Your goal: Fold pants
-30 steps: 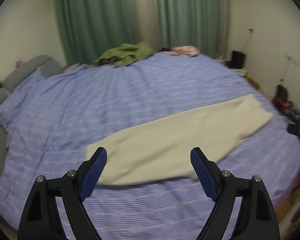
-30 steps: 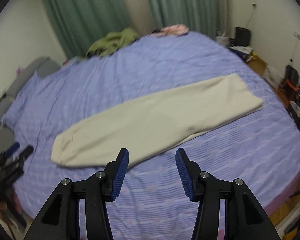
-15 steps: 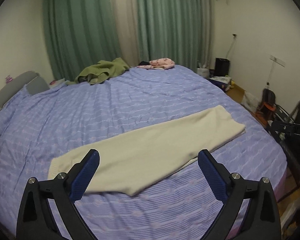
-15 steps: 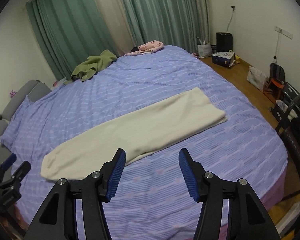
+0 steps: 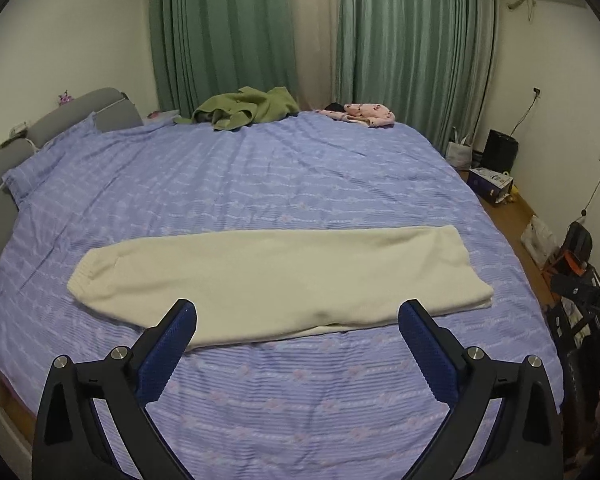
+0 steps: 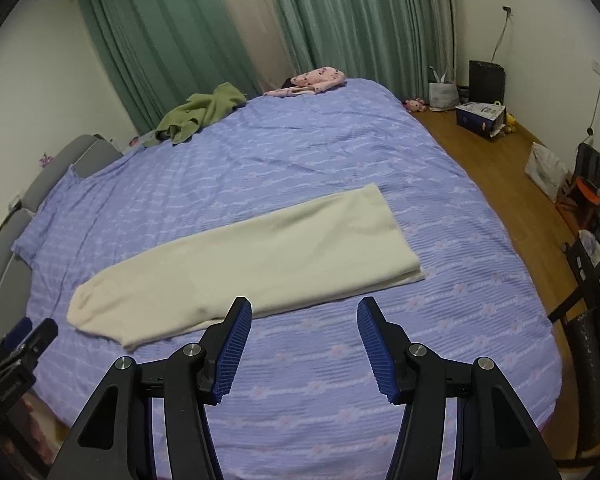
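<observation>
— Where are the pants?

— The cream fleece pants (image 5: pixel 276 276), already doubled leg on leg, lie flat on the lilac striped bed cover (image 5: pixel 300 176). Their long axis runs left to right across the near half, cuffs at the left, broad waist end at the right.

— And the grippers?

— Both hover off the near edge, ahead of nothing but cloth. The left gripper (image 5: pixel 298 330) has just been opening and its jaws stand wide, nothing between them. The right gripper (image 6: pixel 304 338) is about half open, also empty.

— Who reaches what?

— I judge the left one sits nearer the cuffs, the right nearer the waist; either end could be carried over to meet the other.
</observation>
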A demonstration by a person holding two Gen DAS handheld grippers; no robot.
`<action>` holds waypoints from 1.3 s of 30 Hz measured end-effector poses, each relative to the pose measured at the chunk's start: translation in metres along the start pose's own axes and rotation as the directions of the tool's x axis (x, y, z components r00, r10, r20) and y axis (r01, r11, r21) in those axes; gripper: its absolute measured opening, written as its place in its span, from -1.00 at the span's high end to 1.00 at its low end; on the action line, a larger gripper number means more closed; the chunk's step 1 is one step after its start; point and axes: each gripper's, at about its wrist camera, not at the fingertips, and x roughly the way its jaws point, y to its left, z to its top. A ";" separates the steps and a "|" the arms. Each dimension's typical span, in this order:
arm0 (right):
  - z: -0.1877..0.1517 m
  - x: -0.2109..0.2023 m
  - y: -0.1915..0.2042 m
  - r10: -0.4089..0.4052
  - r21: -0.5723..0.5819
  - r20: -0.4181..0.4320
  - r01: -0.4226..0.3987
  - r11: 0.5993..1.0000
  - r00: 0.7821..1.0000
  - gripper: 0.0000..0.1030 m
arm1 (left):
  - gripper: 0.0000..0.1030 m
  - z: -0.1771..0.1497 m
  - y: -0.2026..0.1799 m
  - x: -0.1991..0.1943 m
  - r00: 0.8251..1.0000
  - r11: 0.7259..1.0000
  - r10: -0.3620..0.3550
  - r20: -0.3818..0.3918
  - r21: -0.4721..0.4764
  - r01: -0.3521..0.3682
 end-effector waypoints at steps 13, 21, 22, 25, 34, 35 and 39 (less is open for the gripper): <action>0.008 0.123 -0.091 -0.063 0.097 -0.036 0.067 0.993 0.997 -0.06 | -1.00 -0.029 -0.090 0.118 0.995 0.987 0.095 -0.042 0.134 -0.089; 0.010 0.208 -0.133 -0.055 0.143 -0.117 0.072 0.987 0.992 0.12 | -1.00 -0.055 -0.132 0.171 0.989 0.982 0.111 -0.101 0.165 -0.094; 0.010 0.217 -0.138 -0.054 0.152 -0.133 0.074 0.986 0.990 0.12 | -1.00 -0.058 -0.135 0.176 0.988 0.982 0.110 -0.111 0.164 -0.091; 0.006 0.241 -0.153 -0.039 0.198 -0.172 0.074 0.977 0.984 0.14 | -1.00 -0.064 -0.143 0.187 0.984 0.984 0.105 -0.145 0.157 -0.082; 0.005 0.276 -0.172 0.016 0.263 -0.209 0.041 0.964 0.978 0.77 | -1.00 -0.065 -0.157 0.199 0.980 0.986 0.080 -0.181 0.160 -0.051; 0.006 0.273 -0.173 0.024 0.265 -0.200 0.030 0.964 0.980 0.82 | -1.00 -0.063 -0.158 0.199 0.981 0.986 0.072 -0.180 0.159 -0.043; 0.015 0.249 -0.170 -0.034 0.211 -0.125 0.060 0.976 0.992 0.87 | -1.00 -0.060 -0.161 0.199 0.983 0.984 0.070 -0.169 0.173 -0.040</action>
